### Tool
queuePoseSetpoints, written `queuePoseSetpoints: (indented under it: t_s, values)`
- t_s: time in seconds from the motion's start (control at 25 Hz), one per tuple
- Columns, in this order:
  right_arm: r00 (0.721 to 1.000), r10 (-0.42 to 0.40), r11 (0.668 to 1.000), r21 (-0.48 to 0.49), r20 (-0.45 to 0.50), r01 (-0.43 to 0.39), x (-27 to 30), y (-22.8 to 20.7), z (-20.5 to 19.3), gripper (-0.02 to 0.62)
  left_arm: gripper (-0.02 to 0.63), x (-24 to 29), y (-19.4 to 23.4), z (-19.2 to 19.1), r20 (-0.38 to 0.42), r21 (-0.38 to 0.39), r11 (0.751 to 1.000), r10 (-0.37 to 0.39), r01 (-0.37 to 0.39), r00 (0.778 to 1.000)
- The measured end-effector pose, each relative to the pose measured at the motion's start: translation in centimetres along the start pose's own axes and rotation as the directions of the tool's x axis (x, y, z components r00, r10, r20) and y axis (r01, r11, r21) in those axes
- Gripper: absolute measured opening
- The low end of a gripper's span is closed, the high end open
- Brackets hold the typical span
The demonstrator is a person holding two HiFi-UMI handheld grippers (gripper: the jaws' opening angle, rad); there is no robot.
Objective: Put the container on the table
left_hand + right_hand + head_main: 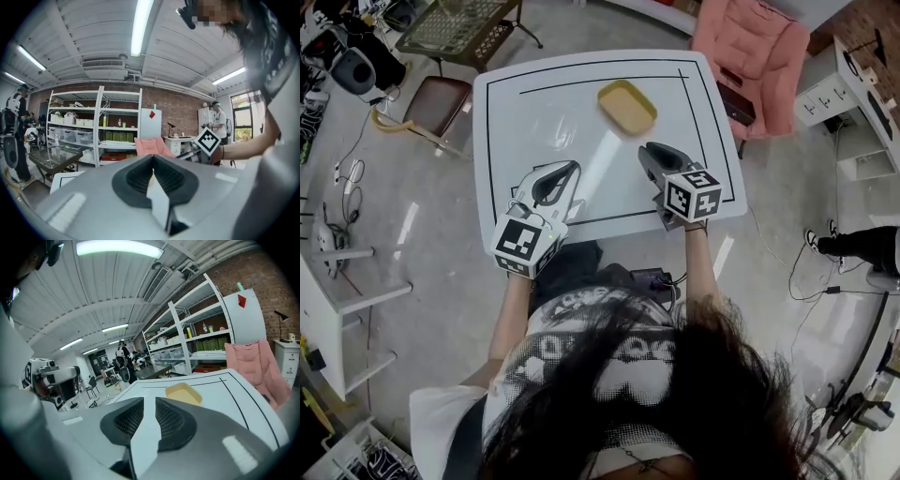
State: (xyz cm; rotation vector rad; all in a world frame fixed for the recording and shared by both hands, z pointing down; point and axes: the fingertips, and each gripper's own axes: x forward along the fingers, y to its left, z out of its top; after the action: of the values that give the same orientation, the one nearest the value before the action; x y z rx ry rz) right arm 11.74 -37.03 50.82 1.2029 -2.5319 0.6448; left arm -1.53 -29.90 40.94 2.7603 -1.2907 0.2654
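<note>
A shallow yellow container (627,106) lies on the white table (516,122), towards its far middle, with nothing touching it. The right gripper view shows the container (183,393) beyond the jaws. My left gripper (574,170) hovers over the table's near left part, shut and empty, its pads meeting at the tip (152,158). Over the near right part my right gripper (645,151) points at the container from a short way off. Its pads (173,420) stand a narrow gap apart with nothing between them.
A black line frames the tabletop. A pink armchair (750,56) stands at the far right corner, a brown chair (436,105) at the left edge, and a glass-topped stand (455,28) behind it. Someone's legs (853,246) reach in on the right. Shelving (98,126) lines the brick wall.
</note>
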Motion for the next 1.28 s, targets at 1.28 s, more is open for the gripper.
queuePoseSetpoints:
  t_s: [1.28]
  values:
    - [0.983,0.100,0.995,-0.013,0.155,-0.099,-15.6,13.9,-4.8,0.037,0.000,-9.9,-12.0,-2.4,-0.043,0.006,1.000,0.009,-0.009,0.999]
